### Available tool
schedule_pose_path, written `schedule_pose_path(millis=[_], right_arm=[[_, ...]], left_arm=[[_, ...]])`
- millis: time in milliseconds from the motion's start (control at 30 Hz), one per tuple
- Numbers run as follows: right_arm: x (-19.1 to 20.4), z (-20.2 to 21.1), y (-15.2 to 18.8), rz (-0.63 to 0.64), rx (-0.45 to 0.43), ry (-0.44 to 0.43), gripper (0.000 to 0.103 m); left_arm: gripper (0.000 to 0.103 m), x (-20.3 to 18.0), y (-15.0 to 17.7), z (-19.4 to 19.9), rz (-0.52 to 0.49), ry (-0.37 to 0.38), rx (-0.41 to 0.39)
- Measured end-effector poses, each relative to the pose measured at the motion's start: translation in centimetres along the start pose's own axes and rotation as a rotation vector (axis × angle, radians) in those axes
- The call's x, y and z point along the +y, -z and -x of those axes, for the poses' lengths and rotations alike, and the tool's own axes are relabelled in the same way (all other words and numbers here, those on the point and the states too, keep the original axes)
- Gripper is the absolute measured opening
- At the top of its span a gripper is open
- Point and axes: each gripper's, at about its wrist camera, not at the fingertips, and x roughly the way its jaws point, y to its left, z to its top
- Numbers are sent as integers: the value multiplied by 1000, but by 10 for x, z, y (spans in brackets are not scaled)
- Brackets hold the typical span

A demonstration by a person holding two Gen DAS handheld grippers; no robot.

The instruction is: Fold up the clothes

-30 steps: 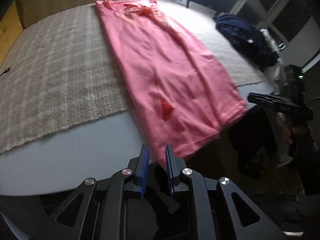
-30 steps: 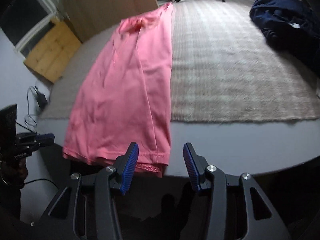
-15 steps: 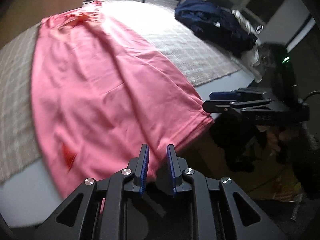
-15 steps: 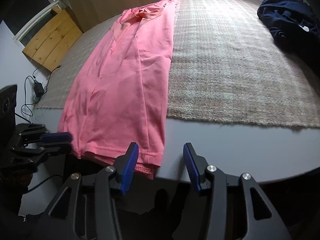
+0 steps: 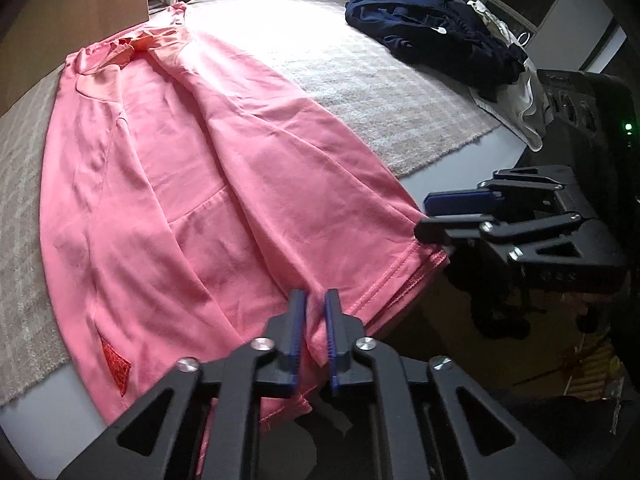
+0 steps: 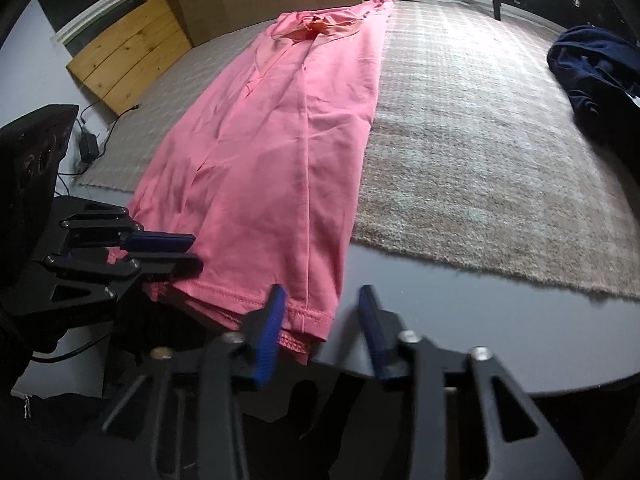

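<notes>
A pink garment (image 5: 200,200) lies folded lengthwise across the table, collar at the far end and hem at the near edge. My left gripper (image 5: 316,320) sits at the hem with its blue pads close together and pink fabric pinched between them. The right wrist view shows the same left gripper (image 6: 198,253) at the left hem corner of the pink garment (image 6: 280,140). My right gripper (image 6: 322,320) stands open just short of the right hem corner. From the left wrist view, the right gripper (image 5: 422,216) has its lower finger touching that corner.
A beige woven cloth (image 5: 380,92) covers most of the grey table (image 6: 480,320). A heap of dark blue clothes (image 5: 432,36) and a white garment (image 5: 516,100) lie at the far right. A wooden board (image 6: 128,52) and cables (image 6: 88,146) are off the table's left.
My left gripper swung right along the hem, came in and narrowed onto the fabric. My right gripper moved closer to the right hem corner and stayed open.
</notes>
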Motion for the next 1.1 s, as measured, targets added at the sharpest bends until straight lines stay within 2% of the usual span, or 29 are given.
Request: schedule_pose_path(millis=[33, 67, 167, 333, 400, 467, 533, 667, 867, 933, 1100], right_arm=[[0, -1, 0, 6, 8, -3, 11], [0, -1, -1, 12, 17, -6, 7], [3, 1, -1, 33, 31, -10, 4], [3, 8, 4, 33, 56, 13, 4], [-4, 16, 6, -19, 35, 19, 9], [-10, 24, 5, -68, 4, 0, 30], [-11, 27, 3, -84, -19, -6, 36], [-12, 22, 4, -80, -19, 10, 36], [-5, 4, 1, -84, 3, -2, 36], [1, 2, 2, -58, 1, 8, 36], [10, 1, 2, 8, 4, 12, 36]], left_arm=[[2, 0, 1, 1, -1, 4, -2], [1, 1, 2, 2, -2, 7, -3], [0, -1, 4, 10, -12, 18, -15], [0, -3, 10, 20, -12, 0, -33], [1, 4, 12, 21, 24, -3, -28], [2, 10, 15, 22, 60, 0, -13], [2, 18, 24, 33, 88, -9, -23], [13, 48, 50, 55, 212, -60, -37], [14, 93, 90, 86, 399, -138, -58], [14, 99, 93, 82, 421, -138, -53], [18, 87, 84, 79, 389, -114, -64]])
